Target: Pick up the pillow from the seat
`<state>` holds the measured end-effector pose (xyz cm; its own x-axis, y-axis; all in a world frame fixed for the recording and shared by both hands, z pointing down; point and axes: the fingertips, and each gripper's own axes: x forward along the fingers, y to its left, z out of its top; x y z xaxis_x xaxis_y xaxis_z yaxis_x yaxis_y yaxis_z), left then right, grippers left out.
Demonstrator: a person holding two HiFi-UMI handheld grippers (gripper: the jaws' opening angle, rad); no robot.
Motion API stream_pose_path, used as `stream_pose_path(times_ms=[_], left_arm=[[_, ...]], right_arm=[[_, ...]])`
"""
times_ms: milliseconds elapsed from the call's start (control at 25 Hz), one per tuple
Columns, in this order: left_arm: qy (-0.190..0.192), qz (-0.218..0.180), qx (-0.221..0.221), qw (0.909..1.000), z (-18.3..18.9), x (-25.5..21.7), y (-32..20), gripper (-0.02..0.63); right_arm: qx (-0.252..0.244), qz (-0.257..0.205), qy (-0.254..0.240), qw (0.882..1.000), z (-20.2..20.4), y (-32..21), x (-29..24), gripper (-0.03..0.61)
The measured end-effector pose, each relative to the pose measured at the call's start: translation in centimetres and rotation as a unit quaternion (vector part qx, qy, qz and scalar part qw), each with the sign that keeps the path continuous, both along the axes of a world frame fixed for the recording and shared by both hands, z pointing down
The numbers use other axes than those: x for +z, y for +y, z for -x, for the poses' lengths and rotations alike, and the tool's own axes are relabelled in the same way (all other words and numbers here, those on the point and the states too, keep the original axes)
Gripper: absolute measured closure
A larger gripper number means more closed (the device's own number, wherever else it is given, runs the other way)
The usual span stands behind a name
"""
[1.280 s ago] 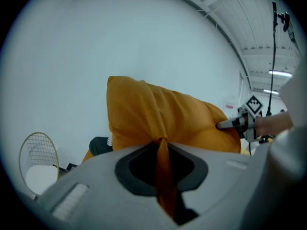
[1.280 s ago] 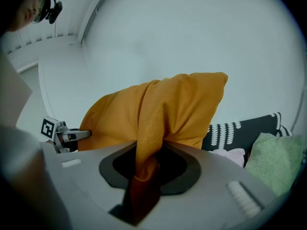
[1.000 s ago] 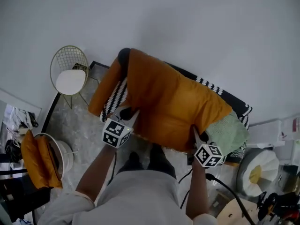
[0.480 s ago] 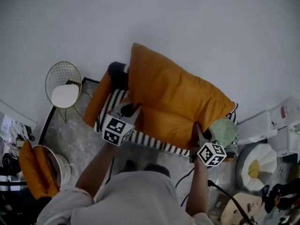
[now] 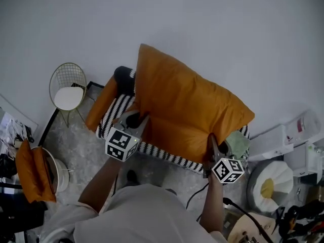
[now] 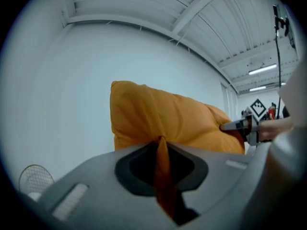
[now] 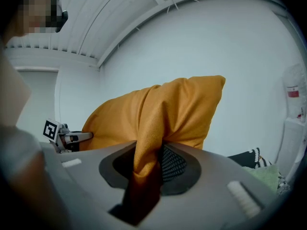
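A big orange pillow [image 5: 187,108] hangs in the air above the black-and-white striped seat [image 5: 162,153]. My left gripper [image 5: 137,121] is shut on the pillow's near left edge, and a fold of orange cloth [image 6: 162,176] runs between its jaws. On the right, my right gripper [image 5: 211,145] is shut on the near right corner, with bunched fabric [image 7: 144,171] pinched in it. In the left gripper view the pillow [image 6: 168,123] stands upright against the white wall, and the right gripper [image 6: 242,126] shows at its far side. The right gripper view shows the pillow [image 7: 163,114] and the left gripper [image 7: 72,138].
A second orange cushion [image 5: 101,103] lies on the seat's left end and a pale green cloth [image 5: 238,146] on its right end. A wire chair [image 5: 68,92] stands at the left. A white basket [image 5: 48,171] holds another orange cushion. Clutter and a round pouf [image 5: 273,186] fill the right.
Both grippers have lifted the pillow off the seat and away from it; the striped seat under it has come into sight. The pillow now stands more upright.
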<state>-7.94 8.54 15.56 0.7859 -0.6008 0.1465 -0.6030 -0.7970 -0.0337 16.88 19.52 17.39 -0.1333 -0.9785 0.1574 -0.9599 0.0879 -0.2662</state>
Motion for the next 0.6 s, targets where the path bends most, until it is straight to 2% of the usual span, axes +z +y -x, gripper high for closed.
stream_pose_path(times_ms=[280,600], left_arm=[[0.008,-0.011,-0.010,0.9999,-1.1,-1.1,2.4,0.577],[0.010,-0.018,-0.013,0.9997,-0.3,-2.0,3.0,0.577]], right_arm=[[-0.009,-0.013,0.008,1.000,-1.4,1.9,-1.1,0.474],[-0.014,-0.024,0.002,1.000,-0.8,2.3,-1.8,0.472]])
